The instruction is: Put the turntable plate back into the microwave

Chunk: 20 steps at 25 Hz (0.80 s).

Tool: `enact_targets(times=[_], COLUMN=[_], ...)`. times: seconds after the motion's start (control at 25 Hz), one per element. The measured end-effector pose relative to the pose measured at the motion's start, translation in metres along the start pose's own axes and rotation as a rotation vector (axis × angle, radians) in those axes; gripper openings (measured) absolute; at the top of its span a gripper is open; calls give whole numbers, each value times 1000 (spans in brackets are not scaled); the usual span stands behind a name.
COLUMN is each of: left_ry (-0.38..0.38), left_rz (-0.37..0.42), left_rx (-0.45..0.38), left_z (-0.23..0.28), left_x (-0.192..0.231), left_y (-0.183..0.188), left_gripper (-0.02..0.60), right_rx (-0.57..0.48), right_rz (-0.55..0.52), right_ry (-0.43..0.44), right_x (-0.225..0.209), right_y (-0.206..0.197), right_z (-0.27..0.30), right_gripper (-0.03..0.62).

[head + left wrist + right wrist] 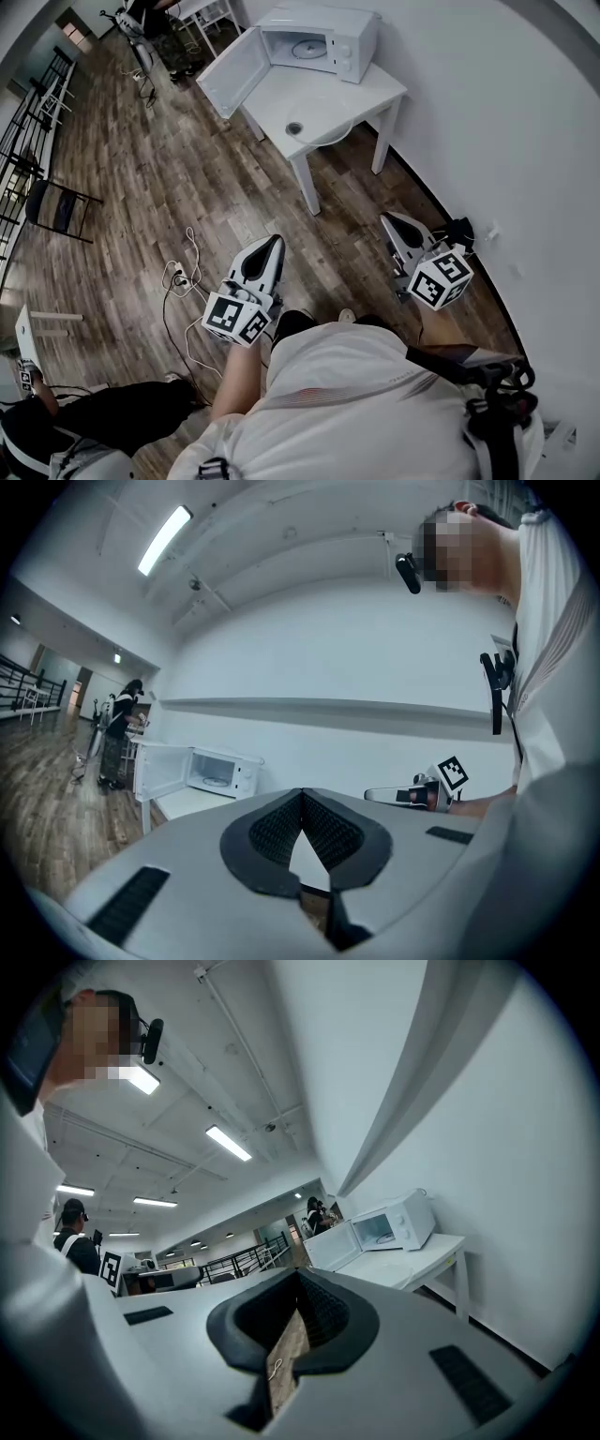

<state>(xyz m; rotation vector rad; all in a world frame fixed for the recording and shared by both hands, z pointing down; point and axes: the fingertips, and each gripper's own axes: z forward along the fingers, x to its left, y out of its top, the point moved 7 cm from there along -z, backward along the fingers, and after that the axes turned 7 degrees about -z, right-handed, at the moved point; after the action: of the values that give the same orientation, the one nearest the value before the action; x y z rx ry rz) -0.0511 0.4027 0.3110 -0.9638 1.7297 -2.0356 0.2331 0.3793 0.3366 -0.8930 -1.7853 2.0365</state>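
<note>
Clear round glass turntable plate (323, 117) is yet to be reached on the white surface (380, 89); left gripper (274, 242) and right gripper (387, 219) jaws, pressed together, must be spread.

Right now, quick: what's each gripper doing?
Left gripper: jaws closed, empty.
Right gripper: jaws closed, empty.

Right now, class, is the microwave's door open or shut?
Open: the door stands swung wide from the microwave, leaving its cavity exposed.
</note>
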Motion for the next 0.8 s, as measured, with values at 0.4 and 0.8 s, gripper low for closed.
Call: enact_targets(times=[0.4, 0.8], left_ry=[-20, -92], left_rz=[-36, -66], left_rx=[-17, -5], left_z=[49, 117], left_x=[53, 157], left_y=[1, 32], left_gripper=[11, 11], right_rx=[18, 17], right_rz=[-24, -37], right_ry=[-7, -69], right_x=[-34, -60], right_y=[4, 21], right_z=[58, 160], right_gripper=[5, 4])
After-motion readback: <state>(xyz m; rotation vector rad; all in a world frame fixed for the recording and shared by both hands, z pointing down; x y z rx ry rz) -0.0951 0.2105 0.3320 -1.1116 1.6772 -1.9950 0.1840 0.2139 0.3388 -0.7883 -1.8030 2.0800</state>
